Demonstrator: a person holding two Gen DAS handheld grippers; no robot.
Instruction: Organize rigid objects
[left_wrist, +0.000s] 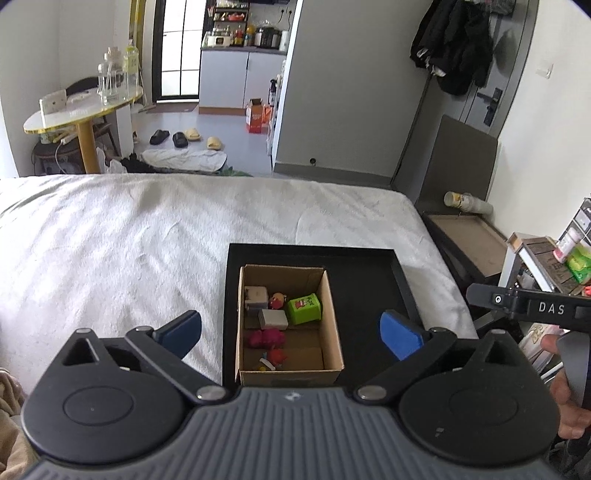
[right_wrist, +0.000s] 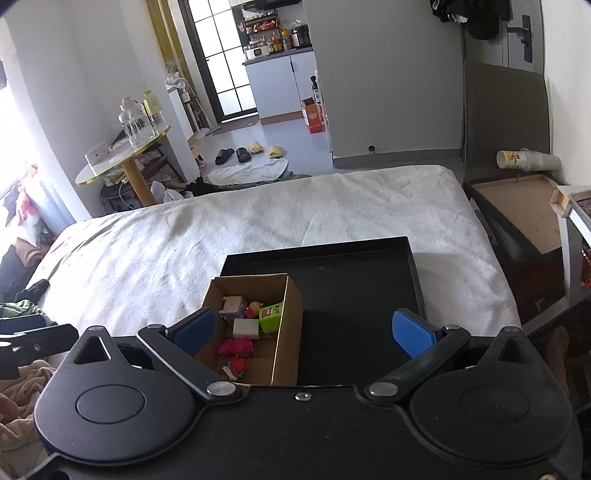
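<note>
Both grippers hovering released above the bed (left_wrist: 147, 229)

A black tray (left_wrist: 369, 266) is lying ahead of the left gripper (left_wrist: 291, 334) and right gripper (right_wrist: 312, 332), whose fingers (left_wrist: 400, 334) are spreading wide, empty; its cardboard box (left_wrist: 332, 325) is holding a green toy bin (left_wrist: 304, 308), pink toy (left_wrist: 266, 338), white block (left_wrist: 273, 319).

Both wrist cameras look forward and steeply down from close above the bed (left_wrist: 147, 236), side by side. Each frames the cardboard box (left_wrist: 288, 317) on the black tray (left_wrist: 373, 266), the round table and far kitchen doorway.
</note>
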